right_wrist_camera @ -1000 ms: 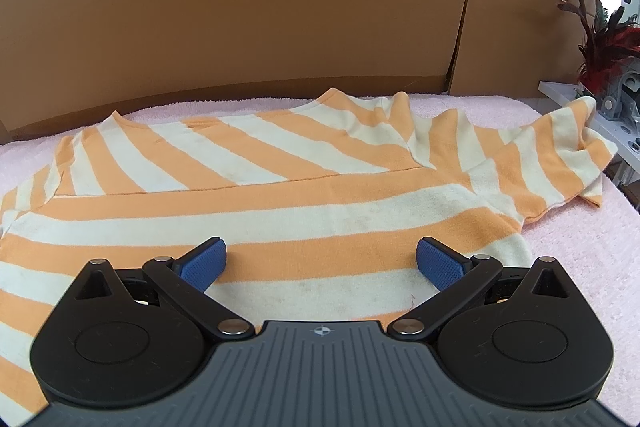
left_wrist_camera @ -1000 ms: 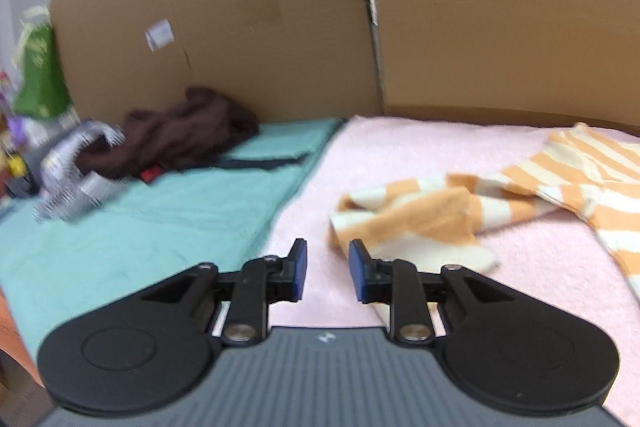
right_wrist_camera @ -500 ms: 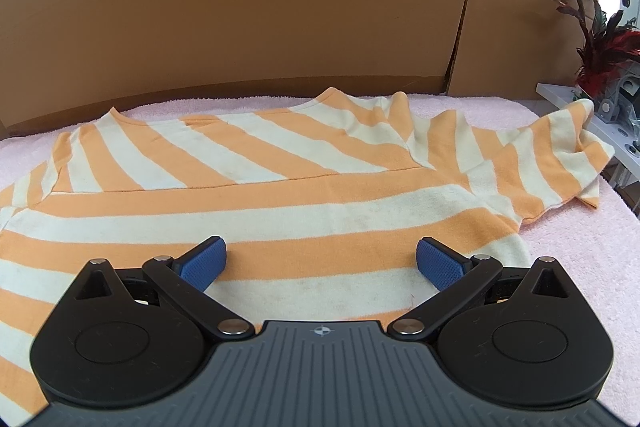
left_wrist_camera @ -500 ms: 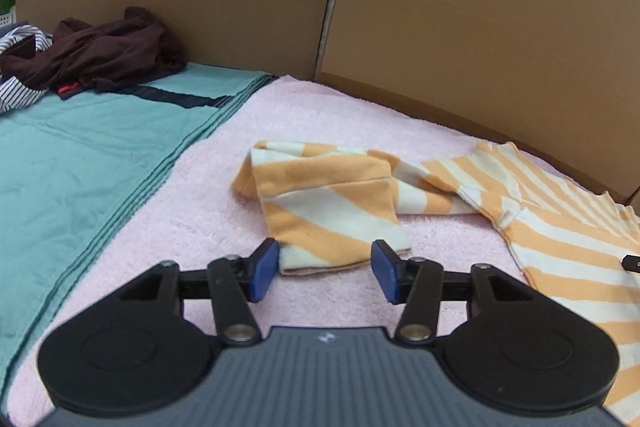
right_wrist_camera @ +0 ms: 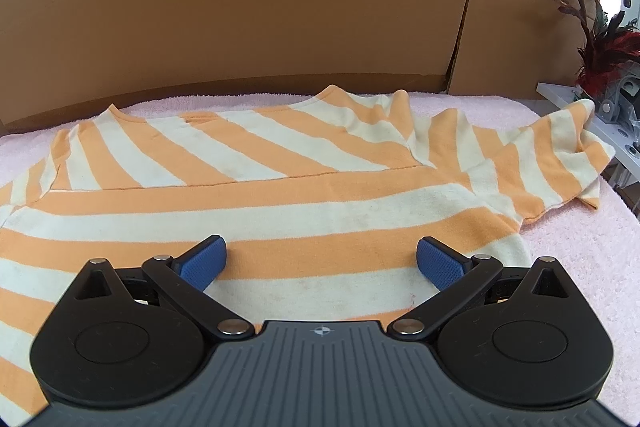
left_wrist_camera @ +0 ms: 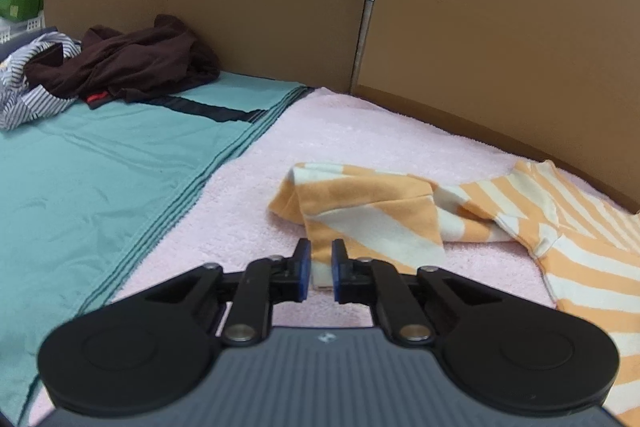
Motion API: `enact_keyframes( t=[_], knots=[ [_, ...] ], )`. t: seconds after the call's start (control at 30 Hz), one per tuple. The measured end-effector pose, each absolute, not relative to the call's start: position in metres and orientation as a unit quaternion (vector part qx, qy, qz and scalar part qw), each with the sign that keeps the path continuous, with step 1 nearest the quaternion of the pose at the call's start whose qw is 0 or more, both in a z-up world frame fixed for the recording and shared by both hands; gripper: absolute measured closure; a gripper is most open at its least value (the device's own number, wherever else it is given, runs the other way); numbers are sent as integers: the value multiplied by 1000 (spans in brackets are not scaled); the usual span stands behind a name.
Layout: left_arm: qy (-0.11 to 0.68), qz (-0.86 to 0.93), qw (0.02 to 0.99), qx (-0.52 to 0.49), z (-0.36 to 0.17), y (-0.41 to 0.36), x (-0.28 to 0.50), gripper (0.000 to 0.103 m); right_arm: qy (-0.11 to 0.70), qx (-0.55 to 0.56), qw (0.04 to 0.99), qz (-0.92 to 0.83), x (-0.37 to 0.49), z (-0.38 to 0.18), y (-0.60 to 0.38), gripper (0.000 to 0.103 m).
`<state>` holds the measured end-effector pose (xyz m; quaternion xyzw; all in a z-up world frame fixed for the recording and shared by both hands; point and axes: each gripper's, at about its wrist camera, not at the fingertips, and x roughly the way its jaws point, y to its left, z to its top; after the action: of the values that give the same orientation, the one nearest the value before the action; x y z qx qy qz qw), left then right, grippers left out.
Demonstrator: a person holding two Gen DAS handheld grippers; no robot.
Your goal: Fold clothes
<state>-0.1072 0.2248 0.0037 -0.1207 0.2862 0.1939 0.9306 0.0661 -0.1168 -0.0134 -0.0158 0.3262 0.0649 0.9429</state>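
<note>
Left gripper (left_wrist_camera: 319,269) fingers pinched on sleeve (left_wrist_camera: 360,219) cuff of the shirt (right_wrist_camera: 280,187), which lies on the pink towel (left_wrist_camera: 360,139). Right gripper (right_wrist_camera: 320,263) fingers spread above the shirt body, holding nothing. Risk: thin edge grip, cuff may slip when lifted.

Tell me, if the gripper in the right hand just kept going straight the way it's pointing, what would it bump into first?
Most likely the striped shirt. The right gripper, open, tilts down toward the shirt's body spread on the pink towel. The cardboard wall stands farther behind, though depth is hard to judge.
</note>
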Motion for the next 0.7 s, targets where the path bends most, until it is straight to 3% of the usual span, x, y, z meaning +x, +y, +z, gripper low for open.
enact_keyframes(
  t=[0.17,0.2,0.23,0.27,0.43,0.5,0.57,0.7],
  knots=[
    [287,190,933,-102,6,231,-113,101,337,-30,937,83,71,-8,-114,5],
    [286,188,934,-103,6,234,-114,103,339,-28,936,87,72,-3,-112,23],
    [285,185,935,-105,7,237,-116,103,338,-21,936,98,71,4,-109,50],
    [283,182,936,-106,8,239,-117,103,336,-9,934,120,69,12,-103,57],
    [270,164,941,-117,14,249,-129,103,295,-46,921,251,52,40,-36,54],
    [268,156,943,-121,14,253,-135,102,275,-80,910,300,43,46,-1,49],
    [269,148,943,-130,12,257,-137,100,256,-115,895,348,33,48,36,37],
    [276,131,941,-144,5,262,-131,87,227,-194,865,403,23,39,102,38]
  ],
)
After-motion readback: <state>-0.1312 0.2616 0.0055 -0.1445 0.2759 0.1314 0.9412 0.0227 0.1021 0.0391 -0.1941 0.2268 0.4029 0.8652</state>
